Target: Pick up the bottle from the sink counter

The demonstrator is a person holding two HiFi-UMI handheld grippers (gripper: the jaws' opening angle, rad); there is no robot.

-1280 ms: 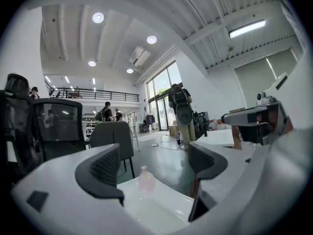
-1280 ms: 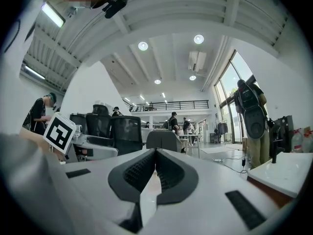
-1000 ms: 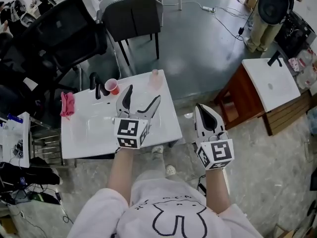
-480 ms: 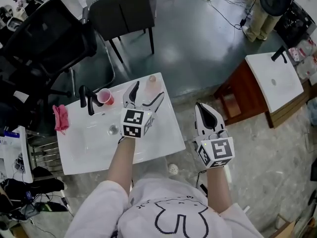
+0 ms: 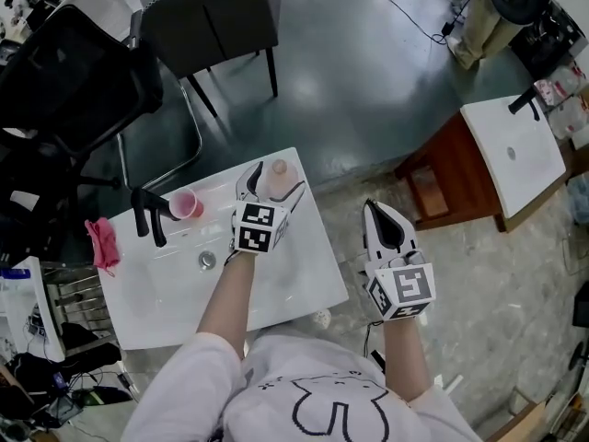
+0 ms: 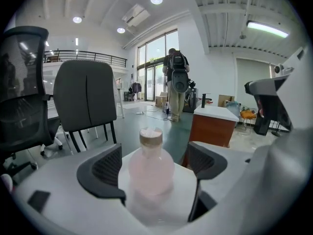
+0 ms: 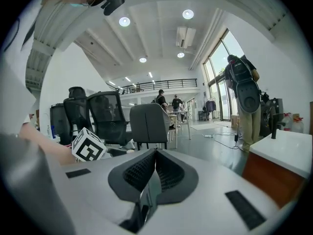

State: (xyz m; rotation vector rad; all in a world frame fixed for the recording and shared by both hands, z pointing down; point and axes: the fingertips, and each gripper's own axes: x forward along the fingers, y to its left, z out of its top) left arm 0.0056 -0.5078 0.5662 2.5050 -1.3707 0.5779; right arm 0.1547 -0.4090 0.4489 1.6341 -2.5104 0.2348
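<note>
Two grippers show in the head view. The bottle [image 5: 278, 169] stands near the far edge of the sink counter [image 5: 296, 276]; we judge a skewed closure could topple it off. Left gripper view: jaws of the left gripper [image 6: 155, 163] stand apart, bottle upright between them, not yet gripped. Right gripper view: the right gripper [image 7: 155, 169] is closed on nothing.

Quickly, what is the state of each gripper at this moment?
Left gripper: open, jaws on either side of the bottle, not clamped on it.
Right gripper: closed, holding nothing.
</note>
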